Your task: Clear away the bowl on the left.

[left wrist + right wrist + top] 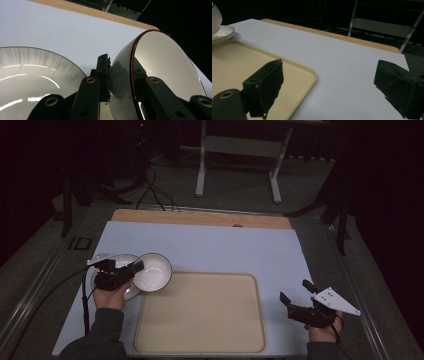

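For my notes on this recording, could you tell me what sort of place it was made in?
Probably a lab or studio workbench set up for recording, not a home kitchen: a table under a pale sheet, cables on the floor behind it, a metal desk frame, and dark surroundings.

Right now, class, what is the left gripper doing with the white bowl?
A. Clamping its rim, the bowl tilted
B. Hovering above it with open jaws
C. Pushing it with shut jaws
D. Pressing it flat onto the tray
A: the left gripper has one jaw inside and one outside the rim of the tilted white bowl.
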Demonstrator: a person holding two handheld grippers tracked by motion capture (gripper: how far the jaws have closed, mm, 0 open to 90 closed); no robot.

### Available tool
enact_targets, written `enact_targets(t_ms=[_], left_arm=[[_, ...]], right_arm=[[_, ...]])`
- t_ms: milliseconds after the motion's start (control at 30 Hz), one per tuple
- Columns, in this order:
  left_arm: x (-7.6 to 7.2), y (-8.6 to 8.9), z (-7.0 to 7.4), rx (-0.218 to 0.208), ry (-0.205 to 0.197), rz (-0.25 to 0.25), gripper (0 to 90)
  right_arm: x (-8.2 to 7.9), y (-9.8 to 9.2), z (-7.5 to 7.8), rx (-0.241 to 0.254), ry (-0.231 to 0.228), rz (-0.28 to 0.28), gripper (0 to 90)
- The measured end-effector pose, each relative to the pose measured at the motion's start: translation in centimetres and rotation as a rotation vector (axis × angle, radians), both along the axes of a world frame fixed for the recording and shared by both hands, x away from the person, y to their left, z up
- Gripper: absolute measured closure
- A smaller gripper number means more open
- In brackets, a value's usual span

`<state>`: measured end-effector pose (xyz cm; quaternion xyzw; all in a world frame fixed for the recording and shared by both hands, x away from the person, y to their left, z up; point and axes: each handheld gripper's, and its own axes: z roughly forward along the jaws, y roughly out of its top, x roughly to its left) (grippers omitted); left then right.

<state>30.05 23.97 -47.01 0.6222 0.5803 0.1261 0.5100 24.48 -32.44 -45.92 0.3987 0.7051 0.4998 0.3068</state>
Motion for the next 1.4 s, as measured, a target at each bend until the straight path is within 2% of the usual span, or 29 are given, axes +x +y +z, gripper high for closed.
enact_targets(t_ms=[500, 800, 1400], left_arm=[[0.1, -1.5, -0.1, 0.006, -0.005, -0.043, 76.1], [0.2, -2.7, -0.2, 0.028, -0.002, -0.084, 76.1], [0.2, -4.6, -0.4, 0.044, 0.005, -0.129, 76.0]], right_arm=[[0.0, 0.0, 0.0, -0.001, 0.0, 0.0, 8.6], [0.0, 0.0, 0.0, 0.0, -0.001, -0.001, 8.7], [0.0, 0.0, 0.0, -0.001, 0.0, -0.001, 8.7]])
